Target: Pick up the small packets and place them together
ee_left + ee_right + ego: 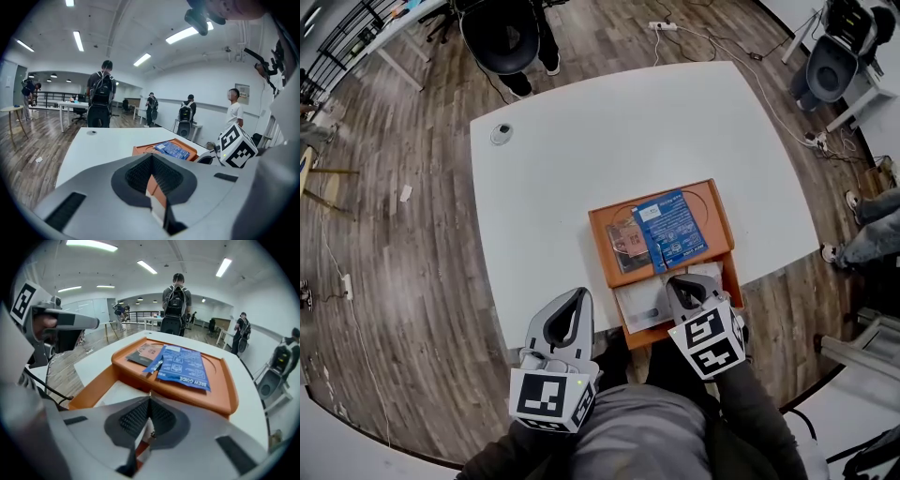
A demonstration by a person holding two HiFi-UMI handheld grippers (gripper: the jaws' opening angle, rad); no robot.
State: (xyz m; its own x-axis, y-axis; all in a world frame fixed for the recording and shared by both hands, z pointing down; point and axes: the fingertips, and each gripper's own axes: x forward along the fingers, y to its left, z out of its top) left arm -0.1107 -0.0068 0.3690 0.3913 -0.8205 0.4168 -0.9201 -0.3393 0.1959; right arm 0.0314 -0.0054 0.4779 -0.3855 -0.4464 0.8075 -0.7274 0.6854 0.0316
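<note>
While both tools sit at the near edge of the white table, neither grasps anything that can be made out. The left gripper is clenched, its jaws pressed together with nothing between them, at about 9 o'clock from the right one and beside the orange trays. The right gripper is also clenched and tilts down over a white packet. That packet lies flat in the lower orange tray, nearest the person. A white sliver shows in the gap under the right jaws, but whether they pinch the packet's edge cannot be told.

At 12 o'clock from the white packet, touching the lower tray, stands a second orange tray. In it lies a brown packet. A blue packet lies at its 3 o'clock and overlaps its edge. So two packets are together in the far tray and the white one is apart in the near tray.

Farther off, at 10 o'clock from the trays, a small grey disc rests near the table's far corner. Beyond the table, at 11 o'clock, stands a person with a backpack.
</note>
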